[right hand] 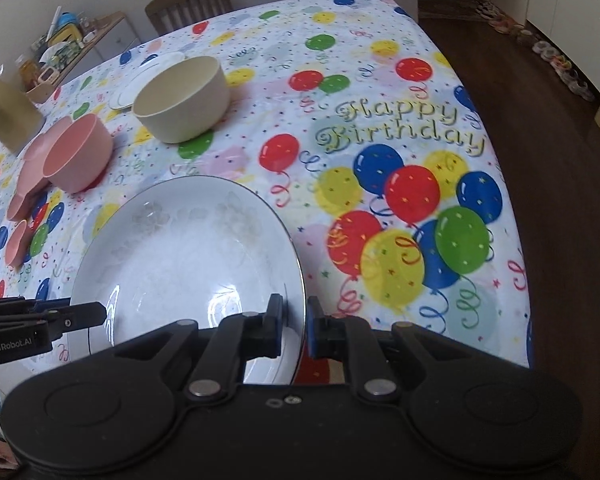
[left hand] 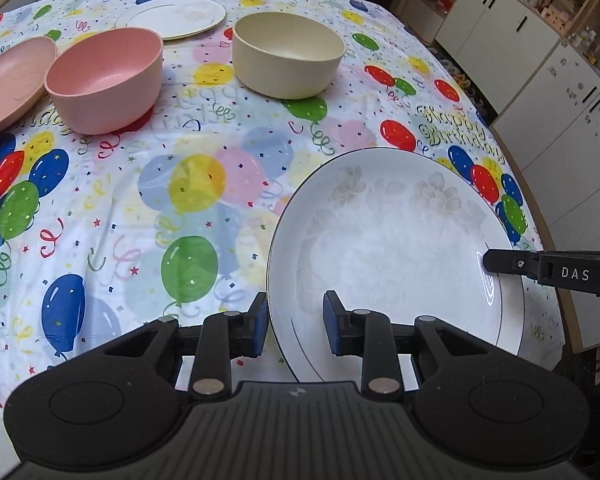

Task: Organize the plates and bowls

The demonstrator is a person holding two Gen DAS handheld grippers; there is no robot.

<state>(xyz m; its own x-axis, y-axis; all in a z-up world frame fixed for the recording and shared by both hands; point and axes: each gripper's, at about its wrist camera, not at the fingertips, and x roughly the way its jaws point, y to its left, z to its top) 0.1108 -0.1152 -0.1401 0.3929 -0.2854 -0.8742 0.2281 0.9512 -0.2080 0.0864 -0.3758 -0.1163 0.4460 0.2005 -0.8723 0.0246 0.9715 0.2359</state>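
Two grippers, left gripper (left hand: 295, 324) and right gripper (right hand: 295, 327), are clamped on opposite rims of the white plate (left hand: 392, 264).

A table (left hand: 540, 216) stands draped in a white cloth (left hand: 204, 240) printed with coloured balloons, streamers and the words "Happy Birthday". Toward the far side a cream bowl (left hand: 288, 54) sits upright on the cloth, and just behind it, to the left, lies a flat white plate with a thin rim line (left hand: 171, 17). Left of the cream bowl stands a pink bowl (left hand: 104, 80), and just beside that, at the left edge, a pink heart-shaped dish (left hand: 10, 80). Nearer along that edge shows part of another small pink piece (right hand: 16, 242).
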